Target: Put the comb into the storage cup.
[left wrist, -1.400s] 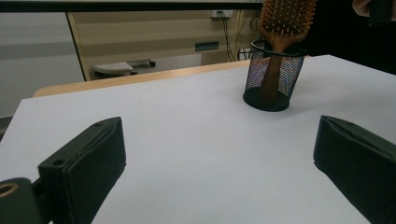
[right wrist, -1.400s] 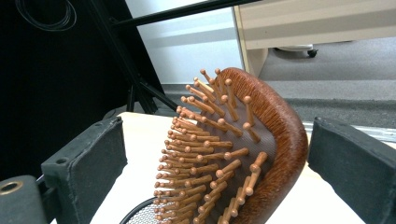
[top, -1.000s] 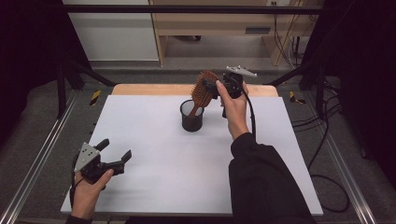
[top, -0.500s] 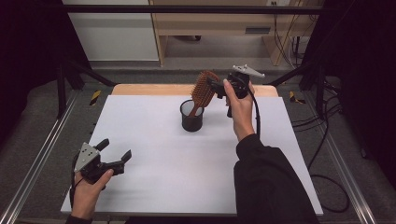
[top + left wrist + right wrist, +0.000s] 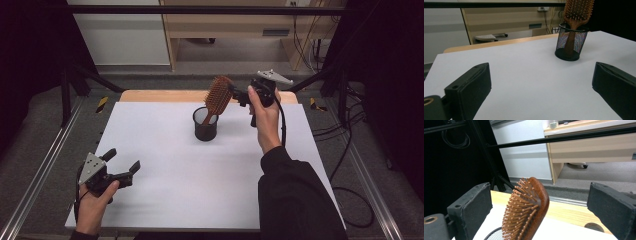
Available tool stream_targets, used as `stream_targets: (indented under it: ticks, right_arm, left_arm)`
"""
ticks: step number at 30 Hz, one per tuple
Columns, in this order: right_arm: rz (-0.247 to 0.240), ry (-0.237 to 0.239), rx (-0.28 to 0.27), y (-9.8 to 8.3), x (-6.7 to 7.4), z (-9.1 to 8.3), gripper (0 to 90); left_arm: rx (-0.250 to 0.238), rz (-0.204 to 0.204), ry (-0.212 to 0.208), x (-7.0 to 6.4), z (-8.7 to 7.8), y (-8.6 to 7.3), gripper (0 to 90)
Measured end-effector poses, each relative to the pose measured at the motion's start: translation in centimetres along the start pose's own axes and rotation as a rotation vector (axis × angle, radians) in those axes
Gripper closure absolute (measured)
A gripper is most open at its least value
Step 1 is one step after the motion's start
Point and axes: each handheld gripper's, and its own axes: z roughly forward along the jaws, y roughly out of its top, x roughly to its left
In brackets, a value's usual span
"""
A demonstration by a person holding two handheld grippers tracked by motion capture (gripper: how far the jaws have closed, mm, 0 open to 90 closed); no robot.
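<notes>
High view: the brush (image 5: 218,96) stands handle-down in the mesh cup (image 5: 205,125) at the far middle of the table (image 5: 165,165), its head leaning toward the right gripper (image 5: 240,95). That gripper sits just beside the head. In the right gripper view its jaws stand wide apart with the brush (image 5: 527,210) between them, touching neither. The left gripper (image 5: 122,165) rests at the near left corner, jaws apart, well away from the cup; in the left gripper view the brush handle shows through the cup (image 5: 571,42) mesh.

Step in hand, as judged: the brush has been placed in the cup and released; the right gripper is at the release stage. The next move calls for drawing that gripper straight back and up without catching the bristles, as a knock could tip the cup.

Difference from the earlier frames: one second ago the right gripper held the brush close to the hand, over the cup. The jaws have since parted, and the left gripper has not moved.
</notes>
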Motion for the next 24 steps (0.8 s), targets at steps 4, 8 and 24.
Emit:
stream_targets:
  ticks: [4, 8, 24]
  right_arm:
    - [-0.016, -0.015, -0.007, 0.2, -0.2, -0.7, 4.9]
    - [-0.032, -0.023, -0.021, 0.3, -0.4, -1.3, 4.9]
    - [-0.13, -0.064, -0.092, 0.3, -1.3, -5.3, 4.2]
  left_arm:
    - [0.0, 0.001, -0.001, 0.0, 0.0, 0.0, 2.4]
    - [0.0, 0.001, 0.0, 0.0, 0.0, 0.0, 2.4]
    - [-0.014, 0.008, 0.004, 0.4, -0.2, -0.1, 2.3]
